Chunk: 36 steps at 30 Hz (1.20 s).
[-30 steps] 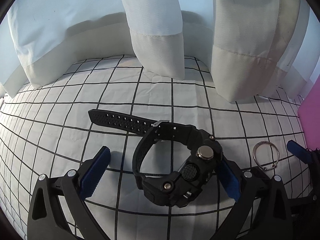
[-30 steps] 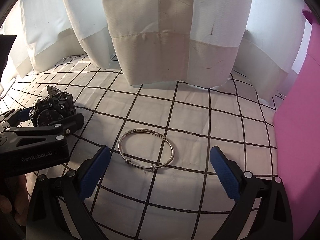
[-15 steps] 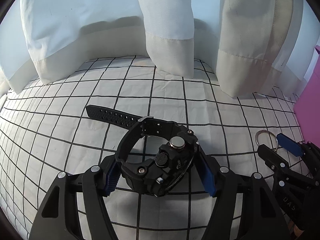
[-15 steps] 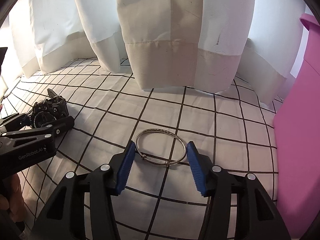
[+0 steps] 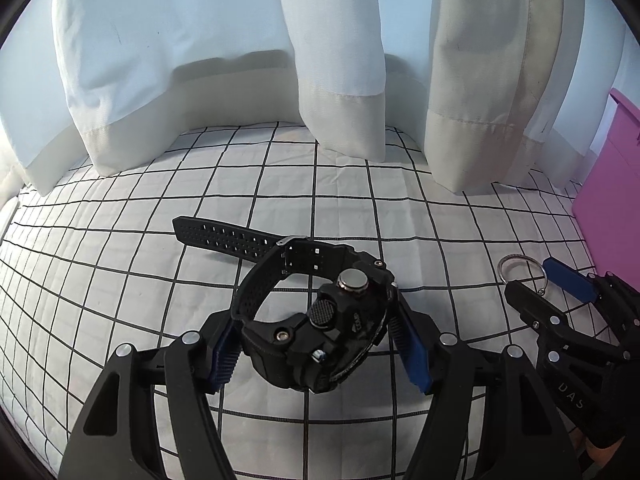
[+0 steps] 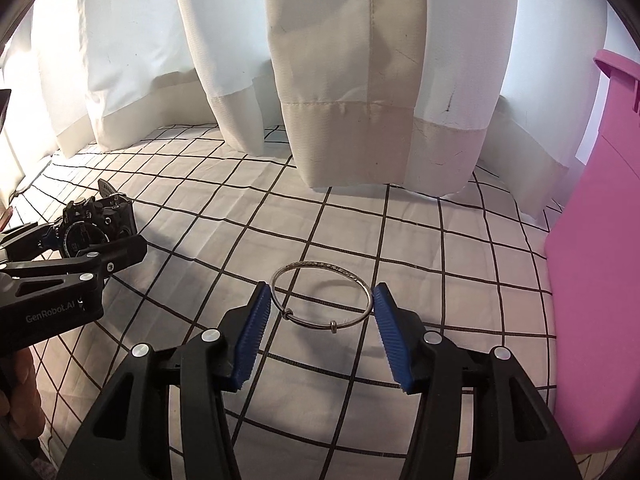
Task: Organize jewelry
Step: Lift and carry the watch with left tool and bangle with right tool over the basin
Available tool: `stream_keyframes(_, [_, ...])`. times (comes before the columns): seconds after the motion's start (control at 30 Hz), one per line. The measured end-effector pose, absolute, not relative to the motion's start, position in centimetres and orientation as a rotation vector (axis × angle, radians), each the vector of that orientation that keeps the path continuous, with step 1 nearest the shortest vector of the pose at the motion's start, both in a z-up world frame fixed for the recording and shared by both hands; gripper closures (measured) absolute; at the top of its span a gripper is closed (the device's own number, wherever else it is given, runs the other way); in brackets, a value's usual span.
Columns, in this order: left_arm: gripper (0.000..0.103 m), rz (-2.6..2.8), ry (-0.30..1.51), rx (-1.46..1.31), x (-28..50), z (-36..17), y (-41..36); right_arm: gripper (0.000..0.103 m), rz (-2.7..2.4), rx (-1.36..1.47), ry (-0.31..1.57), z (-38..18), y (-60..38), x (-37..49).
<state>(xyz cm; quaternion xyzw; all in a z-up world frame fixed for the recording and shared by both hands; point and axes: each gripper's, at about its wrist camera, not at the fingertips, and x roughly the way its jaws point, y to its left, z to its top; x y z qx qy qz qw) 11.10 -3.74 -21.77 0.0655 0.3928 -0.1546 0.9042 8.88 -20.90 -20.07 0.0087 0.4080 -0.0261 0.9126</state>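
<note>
1. The left gripper [image 5: 316, 344] holds the black watch [image 5: 320, 328], its blue pads pressed against both sides of the case; the underside of the case is hidden from me.
2. The watch strap [image 5: 232, 238] trails off on the checked sheet [image 5: 120, 280] beyond the watch.
3. The right gripper [image 6: 322, 320], to the right of the watch, clasps the thin silver bangle [image 6: 320, 294]; its pads touch the ring's two sides.
4. Whether the bangle rests on the sheet, I cannot tell.
5. Farther right of the watch, a pink box [image 6: 592, 280] is cut off at the edge.
6. White curtains [image 6: 344, 80] hide what lies behind the watch.
</note>
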Motion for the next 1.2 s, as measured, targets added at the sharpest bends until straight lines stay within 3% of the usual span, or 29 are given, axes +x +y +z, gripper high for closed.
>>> stream_keyframes(0.6, [0.039,-0.368,0.762,0.192,10.3,-15.9,-2.9,0.052,-0.095,0.063,0.772,-13.8,-19.0,6.7])
stream_keyframes(1.2, [0.038,-0.528,0.595,0.230,5.0,-5.0,-4.8,0.052,-0.175,0.086,0.624,-1.7,-20.1,1.2])
